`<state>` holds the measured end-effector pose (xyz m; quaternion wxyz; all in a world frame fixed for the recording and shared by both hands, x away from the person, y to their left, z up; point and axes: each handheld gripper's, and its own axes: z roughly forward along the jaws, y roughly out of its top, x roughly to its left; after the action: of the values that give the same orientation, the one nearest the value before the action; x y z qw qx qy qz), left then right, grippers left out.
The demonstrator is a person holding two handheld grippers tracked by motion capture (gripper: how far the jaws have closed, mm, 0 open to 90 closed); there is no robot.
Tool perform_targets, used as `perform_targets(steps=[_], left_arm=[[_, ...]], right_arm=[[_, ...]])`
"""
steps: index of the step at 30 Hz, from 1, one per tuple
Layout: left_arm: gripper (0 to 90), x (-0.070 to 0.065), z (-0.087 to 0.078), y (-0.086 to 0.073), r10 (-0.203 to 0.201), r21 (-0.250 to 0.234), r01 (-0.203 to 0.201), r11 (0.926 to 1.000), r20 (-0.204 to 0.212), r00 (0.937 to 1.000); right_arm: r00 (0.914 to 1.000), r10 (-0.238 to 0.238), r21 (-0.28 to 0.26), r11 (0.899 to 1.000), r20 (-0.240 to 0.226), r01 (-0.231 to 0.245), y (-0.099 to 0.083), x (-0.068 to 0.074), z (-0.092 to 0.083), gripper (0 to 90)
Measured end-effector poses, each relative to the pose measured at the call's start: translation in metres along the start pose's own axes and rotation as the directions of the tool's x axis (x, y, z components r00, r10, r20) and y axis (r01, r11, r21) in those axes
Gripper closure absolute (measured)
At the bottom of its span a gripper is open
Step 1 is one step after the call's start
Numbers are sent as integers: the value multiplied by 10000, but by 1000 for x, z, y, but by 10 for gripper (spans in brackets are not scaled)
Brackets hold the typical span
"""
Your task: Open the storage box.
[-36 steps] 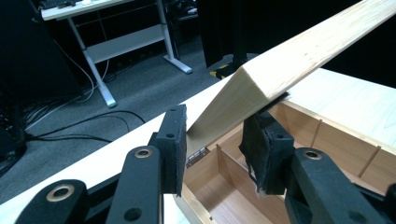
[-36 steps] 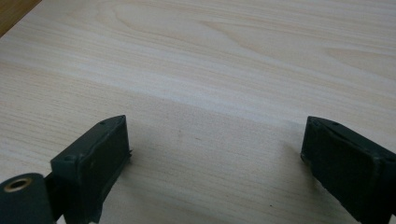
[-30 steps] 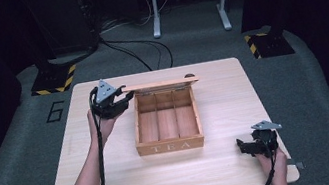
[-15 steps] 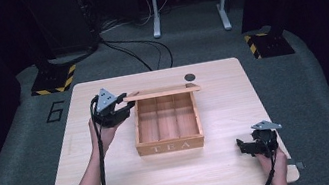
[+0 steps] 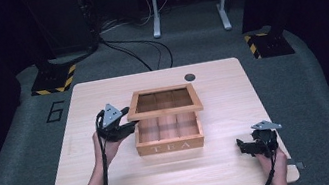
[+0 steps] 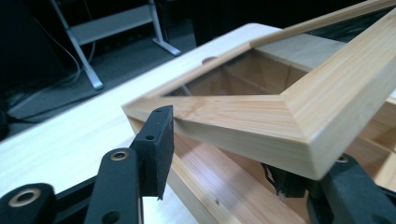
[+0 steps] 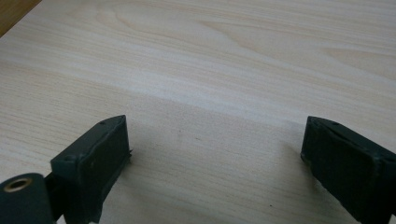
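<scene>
The tea box [image 5: 169,133] sits mid-table, its framed lid [image 5: 164,101] held partway up by the left gripper [image 5: 125,127].

From the left gripper view, one jaw is above the lid's near corner [image 6: 299,121] and the other beneath it, pinching the frame, and the lid tilts over the box's wooden compartments. The right gripper [image 5: 248,146] rests low at the table's [image 5: 116,181] near right corner, well apart from the box, jaws spread wide over bare wood with nothing between them. A small dark disc [image 5: 190,76] lies just beyond the box.
</scene>
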<state>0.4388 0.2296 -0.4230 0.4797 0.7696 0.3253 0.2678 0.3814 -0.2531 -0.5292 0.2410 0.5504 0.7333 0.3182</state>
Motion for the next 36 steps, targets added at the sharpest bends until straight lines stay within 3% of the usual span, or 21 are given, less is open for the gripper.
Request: perform_targets(steps=[12, 26, 36], left_arm=[[365, -3, 3, -21, -819, 260, 809, 9964, 398, 9958], [246, -4, 11, -43, -1062, 1030, 970, 9899, 876, 9905], [221, -5, 14, -55, -1269, 1391, 1107, 9841, 1138, 9854]], right_arm=[[10000, -9, -14, 10000, -10, 9, 0, 0, 0, 76], [10000, -10, -16, 10000, -3, 10, 0, 0, 0, 76], [10000, -11, -19, 10000, -5, 11, 0, 0, 0, 76]])
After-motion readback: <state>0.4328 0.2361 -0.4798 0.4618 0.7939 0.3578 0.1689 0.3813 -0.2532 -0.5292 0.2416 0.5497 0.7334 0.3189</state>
